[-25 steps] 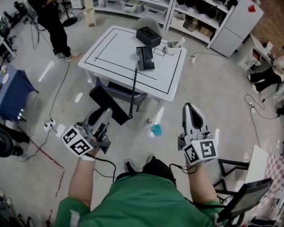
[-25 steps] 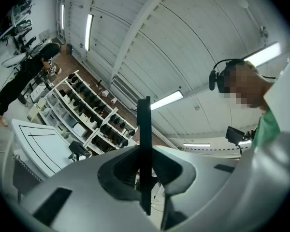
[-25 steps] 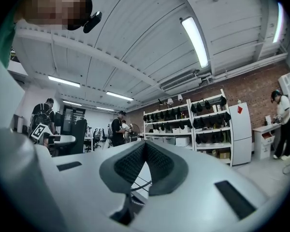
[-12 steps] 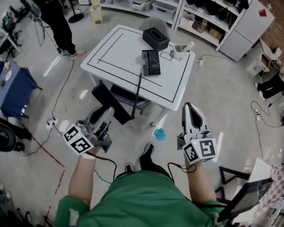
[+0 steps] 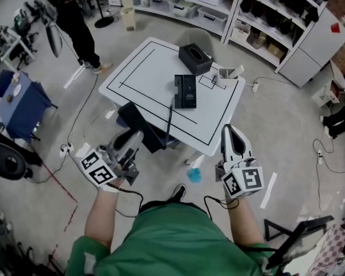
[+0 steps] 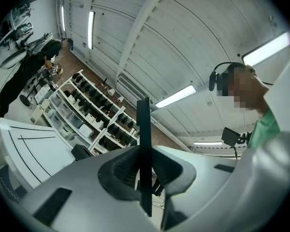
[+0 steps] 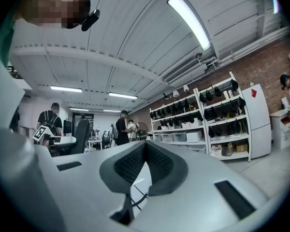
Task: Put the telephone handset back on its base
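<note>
The black telephone (image 5: 185,91) lies on the white table (image 5: 144,76) ahead of me; from here I cannot tell the handset from the base. Both grippers are held low over the floor, well short of the table. My left gripper (image 5: 131,142) is shut on a thin black strip (image 6: 144,153), which stands edge-on between its pads in the left gripper view. My right gripper (image 5: 230,133) points forward with its pads (image 7: 135,161) pressed together and nothing between them.
A black box (image 5: 195,59) and a small white thing (image 5: 227,73) also sit on the table. A person in black (image 5: 75,22) stands at the far left. Shelves (image 5: 259,16), a white cabinet (image 5: 313,45), a blue-covered table (image 5: 20,105) and floor cables surround me.
The table and telephone have slid lower and to the right in the head view as I walk towards them. Both grippers keep their pose and their jaws have not changed.
</note>
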`<state>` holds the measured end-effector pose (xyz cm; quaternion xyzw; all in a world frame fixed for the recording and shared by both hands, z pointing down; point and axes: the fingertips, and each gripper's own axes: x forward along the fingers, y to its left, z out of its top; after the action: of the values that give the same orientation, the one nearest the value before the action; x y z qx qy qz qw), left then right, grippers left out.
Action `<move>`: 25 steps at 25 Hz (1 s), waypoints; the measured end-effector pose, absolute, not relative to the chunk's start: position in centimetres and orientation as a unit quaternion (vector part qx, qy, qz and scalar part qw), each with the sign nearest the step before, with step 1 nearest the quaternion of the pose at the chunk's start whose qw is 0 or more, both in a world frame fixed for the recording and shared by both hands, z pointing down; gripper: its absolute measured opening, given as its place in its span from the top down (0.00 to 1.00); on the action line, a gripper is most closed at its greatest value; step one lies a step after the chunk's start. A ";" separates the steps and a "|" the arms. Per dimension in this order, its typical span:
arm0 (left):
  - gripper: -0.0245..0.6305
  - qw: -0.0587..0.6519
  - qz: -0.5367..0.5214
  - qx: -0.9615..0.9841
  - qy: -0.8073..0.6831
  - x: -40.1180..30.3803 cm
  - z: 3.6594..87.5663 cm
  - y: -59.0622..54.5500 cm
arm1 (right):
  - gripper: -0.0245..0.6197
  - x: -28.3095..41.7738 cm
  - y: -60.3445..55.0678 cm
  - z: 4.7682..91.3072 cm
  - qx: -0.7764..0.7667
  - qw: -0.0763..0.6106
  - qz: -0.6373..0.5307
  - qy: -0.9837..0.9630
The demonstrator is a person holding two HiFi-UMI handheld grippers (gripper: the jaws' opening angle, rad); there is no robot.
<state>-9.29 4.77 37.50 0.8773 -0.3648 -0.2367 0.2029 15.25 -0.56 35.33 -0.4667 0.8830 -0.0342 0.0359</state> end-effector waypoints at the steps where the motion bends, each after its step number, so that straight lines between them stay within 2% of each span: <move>1: 0.84 0.203 -0.235 0.877 -0.367 -8.9 37.6 4.1 | 0.93 15.5 -1.4 35.5 -0.464 0.037 -0.037 0.884; 13: 0.84 0.241 -0.227 0.866 -0.375 -7.4 39.8 -2.2 | 0.93 16.6 -7.3 37.4 -0.446 0.035 -0.073 0.891; 25: 0.84 0.308 -0.188 0.886 -0.292 -8.4 45.0 -14.6 | 0.93 14.7 -14.5 38.6 -0.508 0.015 -0.088 0.857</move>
<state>-8.36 -14.64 45.01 0.8857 -0.2920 -0.1884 0.3078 14.73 -14.52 38.60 -0.5081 0.8566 -0.0880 0.0149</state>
